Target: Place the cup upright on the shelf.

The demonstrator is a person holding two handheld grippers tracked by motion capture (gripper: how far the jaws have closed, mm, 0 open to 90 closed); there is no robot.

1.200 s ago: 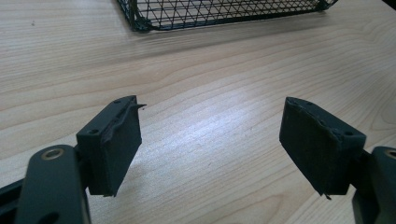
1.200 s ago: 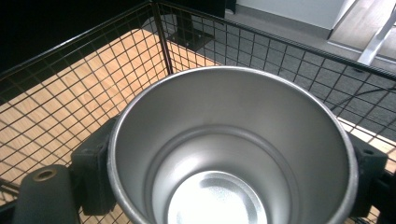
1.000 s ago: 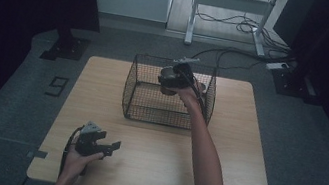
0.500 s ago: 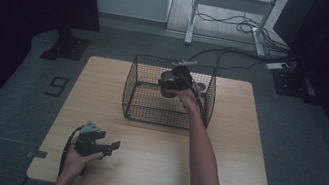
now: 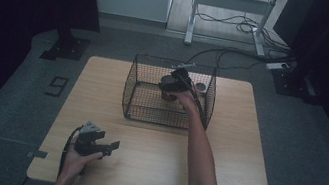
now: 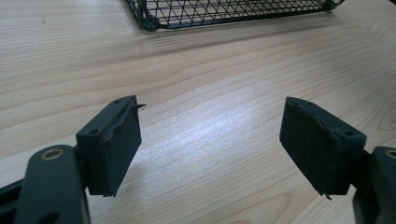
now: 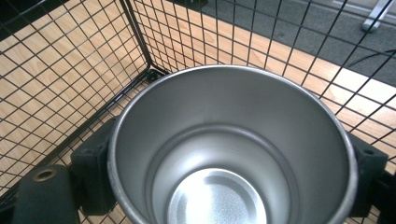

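A black wire basket stands at the far middle of the wooden table. My right gripper reaches down into it from above, shut on a shiny metal cup. The cup is upright and empty, with a pad pressed against each side of its wall. The basket's mesh and a bottom corner lie just beyond it. My left gripper rests low over the table's near left part. Its jaws stand wide open, with bare wood between them. The basket's near edge lies ahead of them.
A small round object sits by the basket's far right corner. Grey carpet surrounds the table, with a "9" mark on the left. A metal frame and cables lie beyond the far edge.
My right gripper has sunk a little deeper into the basket with the cup. The left gripper has stayed where it was.
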